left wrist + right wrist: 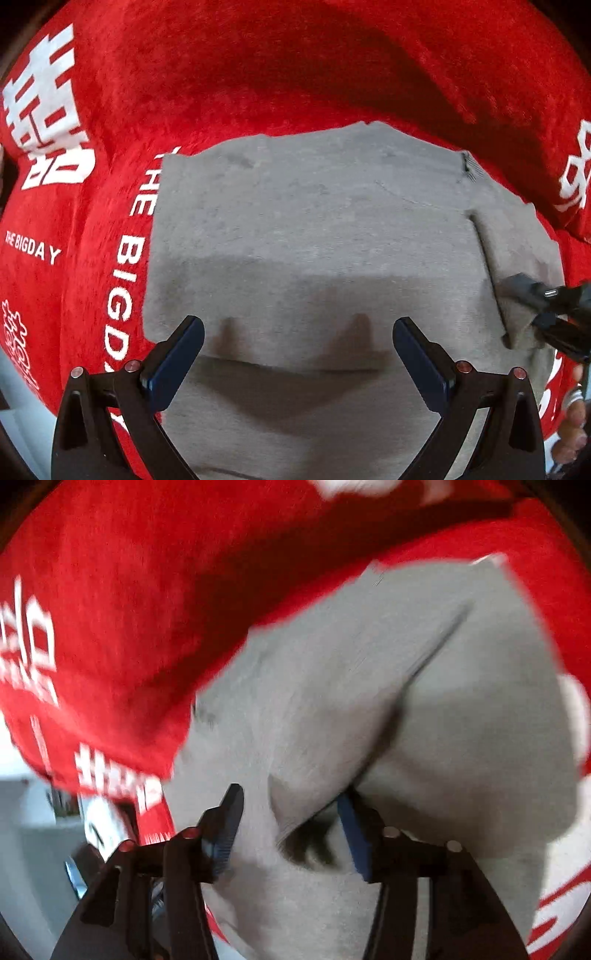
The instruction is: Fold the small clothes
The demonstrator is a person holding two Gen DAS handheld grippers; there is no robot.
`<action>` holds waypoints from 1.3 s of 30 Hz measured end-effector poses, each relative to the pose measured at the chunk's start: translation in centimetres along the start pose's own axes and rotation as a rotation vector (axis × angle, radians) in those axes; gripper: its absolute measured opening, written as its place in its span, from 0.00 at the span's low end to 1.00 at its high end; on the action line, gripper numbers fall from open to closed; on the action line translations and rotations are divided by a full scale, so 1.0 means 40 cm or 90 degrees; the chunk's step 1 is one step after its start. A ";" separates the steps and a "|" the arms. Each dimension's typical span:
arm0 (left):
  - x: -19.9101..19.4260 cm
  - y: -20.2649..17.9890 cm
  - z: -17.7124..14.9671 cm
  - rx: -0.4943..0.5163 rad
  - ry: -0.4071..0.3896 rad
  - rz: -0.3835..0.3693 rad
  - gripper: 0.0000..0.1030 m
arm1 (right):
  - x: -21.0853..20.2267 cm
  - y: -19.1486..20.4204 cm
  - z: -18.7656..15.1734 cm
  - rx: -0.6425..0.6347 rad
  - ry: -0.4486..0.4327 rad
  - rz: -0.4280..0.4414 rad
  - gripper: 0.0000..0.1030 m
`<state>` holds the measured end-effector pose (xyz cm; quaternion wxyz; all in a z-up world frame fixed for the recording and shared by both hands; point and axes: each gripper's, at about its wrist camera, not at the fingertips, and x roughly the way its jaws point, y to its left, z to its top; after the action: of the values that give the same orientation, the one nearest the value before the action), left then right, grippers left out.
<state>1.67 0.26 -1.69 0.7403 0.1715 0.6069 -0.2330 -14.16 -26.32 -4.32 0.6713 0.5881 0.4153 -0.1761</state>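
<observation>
A grey garment (314,229) lies flat on a red plush cloth (221,74) with white lettering. My left gripper (298,332) is open just above the garment's near part, touching nothing. My right gripper (288,812) is open, its jaws on either side of a raised flap of the grey garment (369,701). The right wrist view is blurred, so contact with the flap is unclear. The right gripper also shows in the left wrist view (546,314) at the garment's right edge, where a corner of fabric is lifted.
The red cloth (110,590) surrounds the garment on all sides. A pale floor and dim objects (37,830) show past its edge at lower left in the right wrist view. A hand (572,424) shows at lower right in the left wrist view.
</observation>
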 end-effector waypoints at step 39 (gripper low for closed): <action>0.084 0.050 0.072 -0.099 0.076 -0.271 0.99 | -0.056 -0.153 -0.100 0.190 -0.032 0.001 0.59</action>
<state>5.65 -0.08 -4.46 0.6482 -0.0048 0.6881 -0.3260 -21.33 -24.64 -6.38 0.5869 0.6768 0.3673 -0.2501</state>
